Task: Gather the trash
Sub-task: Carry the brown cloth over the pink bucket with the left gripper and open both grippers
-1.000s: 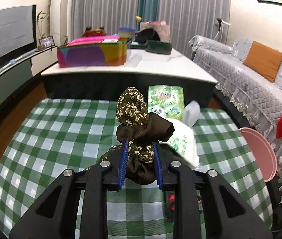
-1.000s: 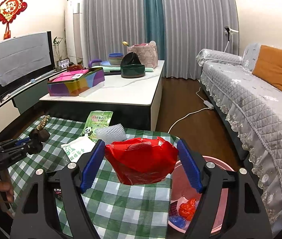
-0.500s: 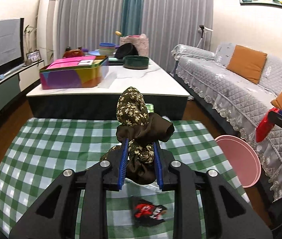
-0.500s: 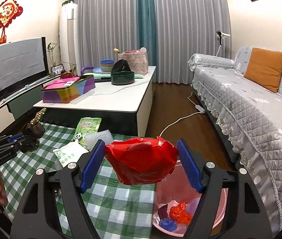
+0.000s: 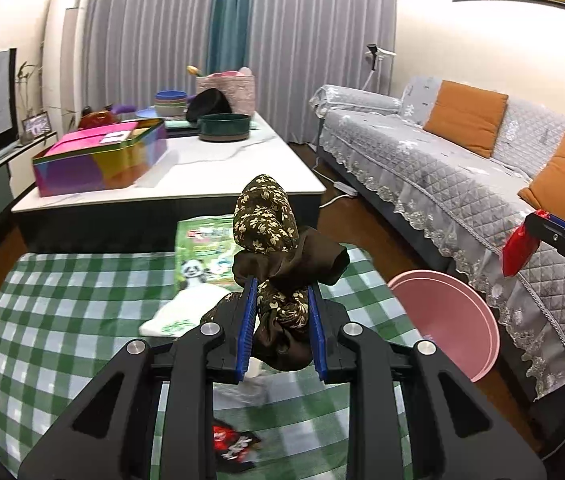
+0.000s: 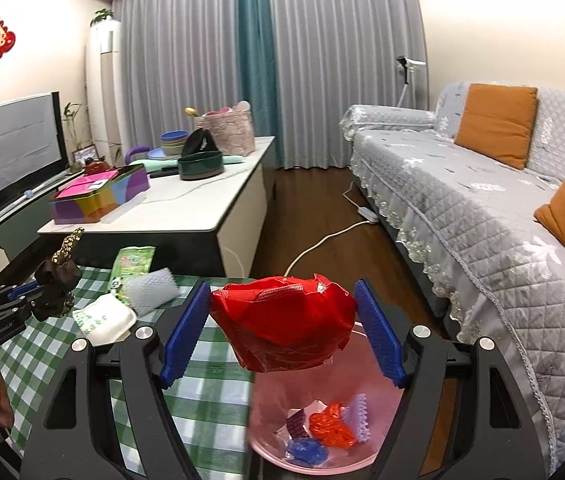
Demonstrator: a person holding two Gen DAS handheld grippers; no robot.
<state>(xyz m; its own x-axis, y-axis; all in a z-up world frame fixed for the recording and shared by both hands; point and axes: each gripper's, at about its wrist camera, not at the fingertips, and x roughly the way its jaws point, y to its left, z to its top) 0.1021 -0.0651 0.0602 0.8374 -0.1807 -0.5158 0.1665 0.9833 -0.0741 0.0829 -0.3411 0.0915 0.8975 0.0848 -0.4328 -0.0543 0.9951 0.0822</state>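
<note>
Two grippers are in use, each carrying one piece of trash. The left gripper (image 5: 282, 320) is closed narrowly on a crumpled brown wrapper (image 5: 278, 256) with a gold leaf pattern, which sticks up above its blue pads and is held clear of the worktop (image 5: 62, 312), a surface covered in green and white check cloth. The right gripper (image 6: 282, 332) stands wide, both pads pressed against the sides of a crumpled red bag (image 6: 282, 324). That bag is held above the near rim of a pink bin (image 6: 266, 412) standing just beside the worktop's right edge. Inside the bin lie red, blue and purple scraps (image 6: 330, 428). On the cloth lie a green panda packet (image 5: 202, 252), a white packet (image 6: 102, 316), a piece of white foam netting (image 6: 150, 292) and a small dark red wrapper (image 5: 234, 444).
</note>
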